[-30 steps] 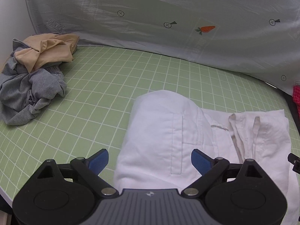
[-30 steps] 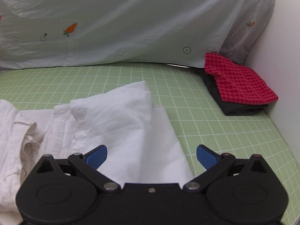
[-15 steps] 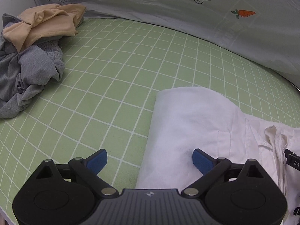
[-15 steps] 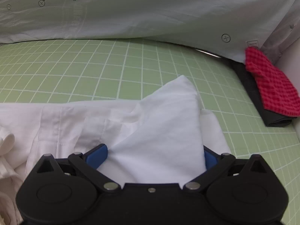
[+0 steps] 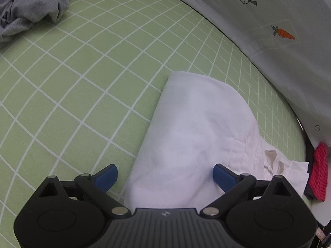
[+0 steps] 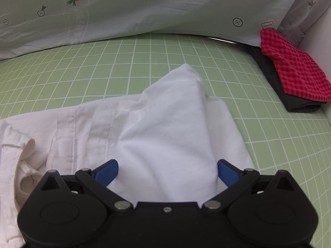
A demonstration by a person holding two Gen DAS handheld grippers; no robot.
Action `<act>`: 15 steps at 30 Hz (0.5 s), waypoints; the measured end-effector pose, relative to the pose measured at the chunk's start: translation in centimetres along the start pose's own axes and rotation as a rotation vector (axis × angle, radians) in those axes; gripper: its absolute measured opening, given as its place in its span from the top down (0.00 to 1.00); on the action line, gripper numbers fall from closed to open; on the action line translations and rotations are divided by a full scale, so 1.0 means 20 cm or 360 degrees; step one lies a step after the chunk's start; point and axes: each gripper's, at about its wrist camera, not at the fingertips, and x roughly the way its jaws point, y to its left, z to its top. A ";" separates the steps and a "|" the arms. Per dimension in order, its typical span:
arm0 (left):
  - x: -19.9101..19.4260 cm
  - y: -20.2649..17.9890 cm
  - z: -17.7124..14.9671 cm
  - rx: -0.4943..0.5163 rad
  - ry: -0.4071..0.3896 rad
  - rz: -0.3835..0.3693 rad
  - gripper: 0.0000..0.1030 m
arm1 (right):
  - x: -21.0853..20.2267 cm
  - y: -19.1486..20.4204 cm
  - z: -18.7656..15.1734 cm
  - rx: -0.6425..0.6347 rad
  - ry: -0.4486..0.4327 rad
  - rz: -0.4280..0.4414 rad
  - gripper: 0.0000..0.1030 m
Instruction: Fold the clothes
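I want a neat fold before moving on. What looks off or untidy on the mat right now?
The white garment is not flat: one flap peaks up like a tent between the right gripper's open fingers, over a lower layer. On the left, a grey garment lies crumpled on the green mat. The red checked cloth looks neatly folded.

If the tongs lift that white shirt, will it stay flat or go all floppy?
Probably floppy: the white shirt already bunches into soft, rounded folds. It looks thin, so likely light. Its loose layers may slide apart, undoing the fold, unless both open tongs grip it.
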 end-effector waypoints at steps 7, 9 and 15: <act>0.00 0.06 -0.03 -0.0147 0.0041 -0.0260 0.49 | -0.08 -0.06 -0.06 0.0050 -0.0006 0.0000 0.00; -0.02 0.06 -0.03 -0.0166 0.0047 -0.0320 0.69 | -0.10 -0.10 -0.07 0.0080 -0.0015 0.0001 0.00; -0.15 -0.12 -0.04 -0.0162 0.0053 -0.0662 0.80 | -0.16 -0.19 -0.12 0.0170 -0.0041 0.0004 0.00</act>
